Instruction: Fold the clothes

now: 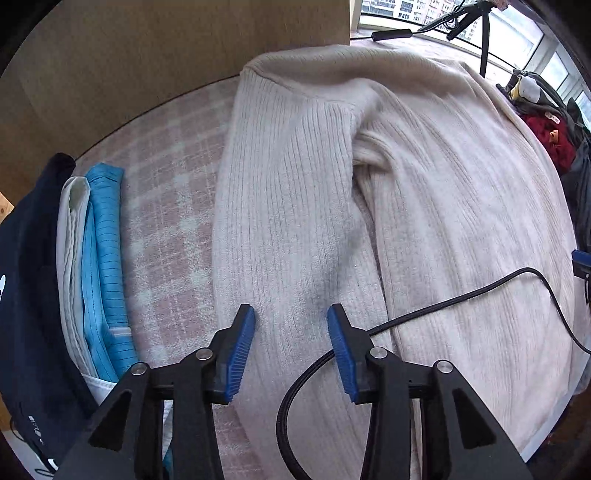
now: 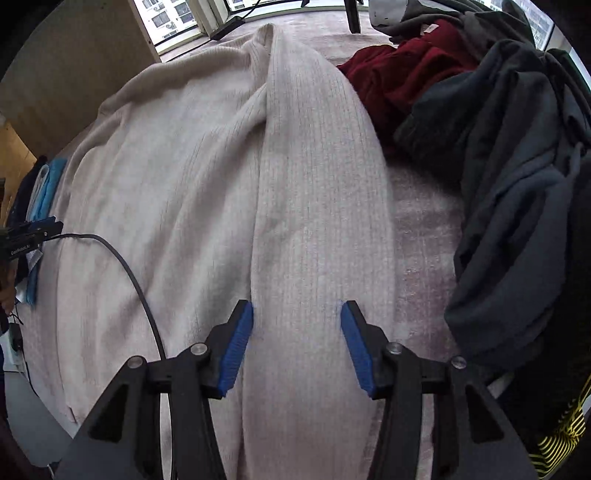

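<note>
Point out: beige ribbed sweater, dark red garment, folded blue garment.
beige ribbed sweater (image 2: 317, 206): right wrist view, folded-in sleeve panel.
dark red garment (image 2: 402, 70): right wrist view, middle of the crumpled heap.
folded blue garment (image 1: 107, 236): left wrist view, top striped fold.

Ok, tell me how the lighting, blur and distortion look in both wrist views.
Left wrist view: soft daylight from the window, a faint shadow on the cream sweater between the open fingers, and strong fisheye bending with dark corners. Right wrist view: same flat daylight, the sweater slightly soft, and the dark clothes pile losing detail in shade.
</note>
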`<state>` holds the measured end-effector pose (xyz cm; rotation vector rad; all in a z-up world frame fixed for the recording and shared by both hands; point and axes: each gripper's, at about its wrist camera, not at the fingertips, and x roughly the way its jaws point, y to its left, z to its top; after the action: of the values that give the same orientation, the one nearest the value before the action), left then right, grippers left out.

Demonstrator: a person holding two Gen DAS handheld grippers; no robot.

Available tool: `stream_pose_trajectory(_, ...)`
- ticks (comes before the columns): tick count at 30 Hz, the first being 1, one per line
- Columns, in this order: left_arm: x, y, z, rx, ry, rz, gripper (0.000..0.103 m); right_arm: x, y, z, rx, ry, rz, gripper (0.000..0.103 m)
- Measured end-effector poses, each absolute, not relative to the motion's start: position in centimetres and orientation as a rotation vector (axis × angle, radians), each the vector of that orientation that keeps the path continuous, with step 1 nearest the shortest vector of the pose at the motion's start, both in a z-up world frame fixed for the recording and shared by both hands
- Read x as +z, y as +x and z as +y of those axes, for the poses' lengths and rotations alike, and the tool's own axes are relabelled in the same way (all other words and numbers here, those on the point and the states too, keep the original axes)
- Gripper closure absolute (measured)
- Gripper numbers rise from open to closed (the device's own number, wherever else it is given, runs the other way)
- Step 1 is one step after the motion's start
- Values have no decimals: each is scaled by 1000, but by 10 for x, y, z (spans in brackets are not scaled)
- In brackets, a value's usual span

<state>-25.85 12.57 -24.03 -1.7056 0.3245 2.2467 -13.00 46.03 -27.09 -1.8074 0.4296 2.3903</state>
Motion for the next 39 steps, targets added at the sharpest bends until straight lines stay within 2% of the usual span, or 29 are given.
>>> stream_pose_trajectory(2,-235,-257,125,2230,-1705,289,78,-262,-126,464,2419,-1765,495,53)
stream_pose_trajectory(6,-204,-238,111,2256,-1658,253,77,-230,-108,473,2471,-1706,541,53)
stream_pose_trajectory(8,-186,-220,100,2250,-1626,242,71,-219,-97,469,2485,-1712,474,53)
stream_pose_trajectory(9,-179,-211,95,2258,-1620,241,60,-216,-92,466,2488,-1718,445,53)
stream_pose_trajectory(10,-172,-201,89,2269,-1616,242,55,-214,-86,464,2492,-1724,415,49)
stream_pose_trajectory(12,-171,-176,73,2278,-1631,223,51,-210,-76,458,2494,-1736,357,47)
stream_pose_trajectory(15,-186,-160,74,2249,-1698,227,50,-231,-72,447,2444,-1770,291,47)
stream_pose_trajectory(20,-222,-143,94,2232,-1783,246,49,-268,-68,445,2376,-1827,337,47)
stream_pose_trajectory(23,-232,-142,99,2235,-1806,195,49,-272,-67,443,2381,-1804,331,38)
stream_pose_trajectory(26,-236,-142,106,2263,-1764,216,52,-272,-69,436,2384,-1798,248,37)
stream_pose_trajectory(27,-235,-142,108,2264,-1746,222,58,-272,-70,434,2390,-1795,228,38)
stream_pose_trajectory(28,-234,-144,108,2264,-1738,216,63,-271,-70,433,2395,-1791,209,45)
stream_pose_trajectory(29,-233,-146,108,2263,-1732,207,77,-270,-70,432,2402,-1786,199,52)
stream_pose_trajectory(30,-233,-149,106,2264,-1740,190,93,-268,-69,436,2413,-1777,219,74)
stream_pose_trajectory(31,-232,-152,103,2265,-1751,172,94,-266,-68,439,2423,-1769,238,90)
stream_pose_trajectory(35,-211,-161,85,2301,-1730,90,97,-256,-63,455,2447,-1752,319,93)
stream_pose_trajectory(39,-154,-170,46,2435,-1621,66,97,-216,-56,482,2485,-1622,319,93)
